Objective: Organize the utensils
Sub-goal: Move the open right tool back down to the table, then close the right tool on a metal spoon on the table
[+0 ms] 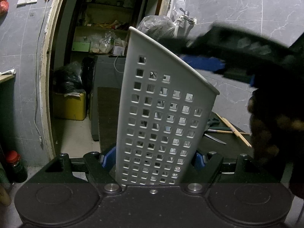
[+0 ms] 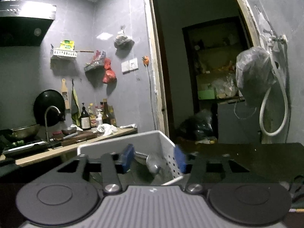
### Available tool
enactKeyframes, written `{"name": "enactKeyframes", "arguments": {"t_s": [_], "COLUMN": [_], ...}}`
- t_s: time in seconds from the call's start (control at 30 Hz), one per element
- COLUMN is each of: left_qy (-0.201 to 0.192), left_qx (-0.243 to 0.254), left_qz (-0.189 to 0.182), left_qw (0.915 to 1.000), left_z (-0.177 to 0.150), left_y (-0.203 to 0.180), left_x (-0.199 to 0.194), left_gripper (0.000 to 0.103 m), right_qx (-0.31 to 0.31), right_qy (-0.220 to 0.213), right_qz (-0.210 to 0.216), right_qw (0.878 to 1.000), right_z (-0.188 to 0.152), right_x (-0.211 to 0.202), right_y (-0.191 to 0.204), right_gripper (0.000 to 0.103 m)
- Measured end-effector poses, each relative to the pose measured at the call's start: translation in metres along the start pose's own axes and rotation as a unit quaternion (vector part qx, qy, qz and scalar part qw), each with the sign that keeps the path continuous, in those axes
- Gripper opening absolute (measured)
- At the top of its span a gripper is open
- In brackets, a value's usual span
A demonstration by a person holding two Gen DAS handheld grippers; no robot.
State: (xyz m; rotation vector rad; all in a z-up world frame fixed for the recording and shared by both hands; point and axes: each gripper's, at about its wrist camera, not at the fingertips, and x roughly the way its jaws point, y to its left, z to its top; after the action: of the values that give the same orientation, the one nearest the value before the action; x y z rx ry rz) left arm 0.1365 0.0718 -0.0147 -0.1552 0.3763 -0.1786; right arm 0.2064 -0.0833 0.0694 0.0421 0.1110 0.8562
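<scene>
A white perforated utensil holder (image 1: 157, 114) stands tilted in the left wrist view, with my left gripper (image 1: 154, 156) shut on its lower sides, a blue pad pressed against each. One blurred blue pad (image 1: 203, 63) of my right gripper hangs over the holder's rim. In the right wrist view my right gripper (image 2: 153, 157) is open above the holder (image 2: 121, 141). A metal utensil (image 2: 151, 163) lies inside the holder between the fingers, and no pad presses on it. Wooden chopsticks (image 1: 233, 131), a knife (image 1: 216, 139) and scissors (image 1: 214, 121) lie on the dark table (image 1: 228, 148) behind the holder.
An open doorway (image 1: 98, 57) leads to a storage room with shelves and a yellow box (image 1: 70, 106). A tap with a white hose (image 2: 273, 102) and a hanging plastic bag (image 2: 252, 79) are on the right wall. A cluttered kitchen counter (image 2: 76, 144) runs at the left.
</scene>
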Motion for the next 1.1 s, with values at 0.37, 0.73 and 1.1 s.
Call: {"name": "enactKeyframes", "arguments": {"t_s": [0.37, 0.73, 1.1], "left_qy": [0.000, 0.000, 0.000], "left_qx": [0.000, 0.000, 0.000], "left_qz": [0.000, 0.000, 0.000], "left_qw": [1.0000, 1.0000, 1.0000], "left_z": [0.000, 0.000, 0.000], "left_y": [0.000, 0.000, 0.000], "left_x": [0.000, 0.000, 0.000], "left_gripper": [0.079, 0.079, 0.079], "right_qx": [-0.001, 0.072, 0.243], "right_qy": [-0.036, 0.051, 0.012], "right_qz": [-0.074, -0.288, -0.323], "right_qw": [0.997, 0.953, 0.915], "right_z": [0.018, -0.055, -0.126], "right_x": [-0.073, -0.134, -0.180], "right_y": [-0.029, -0.056, -0.069], "right_gripper": [0.103, 0.103, 0.103]}}
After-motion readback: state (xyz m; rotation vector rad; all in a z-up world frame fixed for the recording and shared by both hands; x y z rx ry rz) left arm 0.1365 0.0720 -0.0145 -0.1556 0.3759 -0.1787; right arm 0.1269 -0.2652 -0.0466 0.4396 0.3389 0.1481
